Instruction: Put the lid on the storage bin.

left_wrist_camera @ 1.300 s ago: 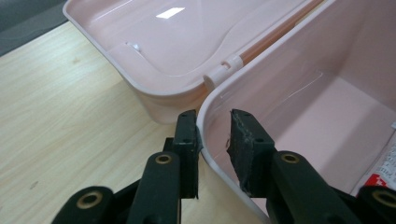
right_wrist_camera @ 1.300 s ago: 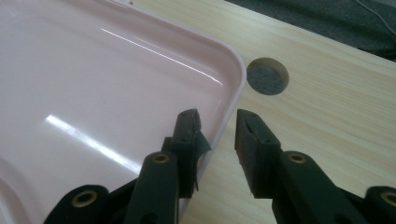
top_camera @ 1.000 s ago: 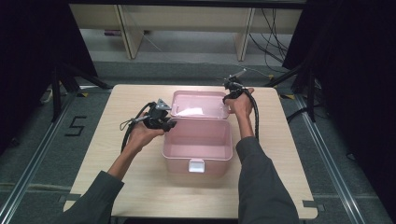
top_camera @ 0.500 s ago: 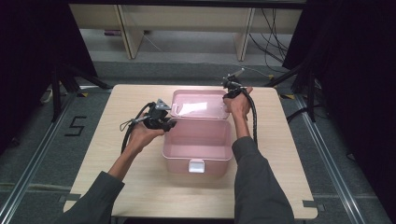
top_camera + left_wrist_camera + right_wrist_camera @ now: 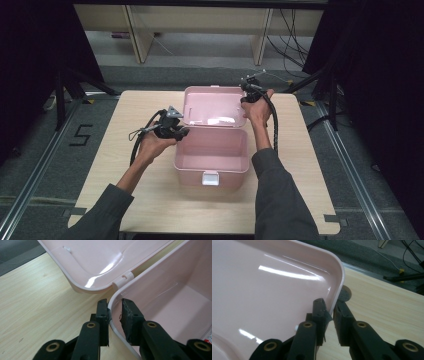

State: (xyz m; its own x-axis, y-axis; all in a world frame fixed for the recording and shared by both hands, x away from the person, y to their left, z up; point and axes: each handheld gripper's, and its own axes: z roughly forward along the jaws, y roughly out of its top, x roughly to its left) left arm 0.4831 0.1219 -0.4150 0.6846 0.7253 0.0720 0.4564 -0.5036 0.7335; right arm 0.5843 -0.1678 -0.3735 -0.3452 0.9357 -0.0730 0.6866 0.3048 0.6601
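Right tool [image 5: 248,89] has tipped the lid [image 5: 212,106] slightly farther back.

The pink box [image 5: 212,151] looks like smooth moulded plastic, and its raised lid [image 5: 215,106] is glossy enough to carry bright streaks of reflected light across the inner face. The bench [image 5: 125,197] has a pale wood-grain top with a matt, even finish. The left gripper [image 5: 115,315] is black and matt, with brass-coloured rivets; its pads [image 5: 128,315] look rough and worn. The right gripper [image 5: 329,312] has the same dull black finish and frayed pad edges.
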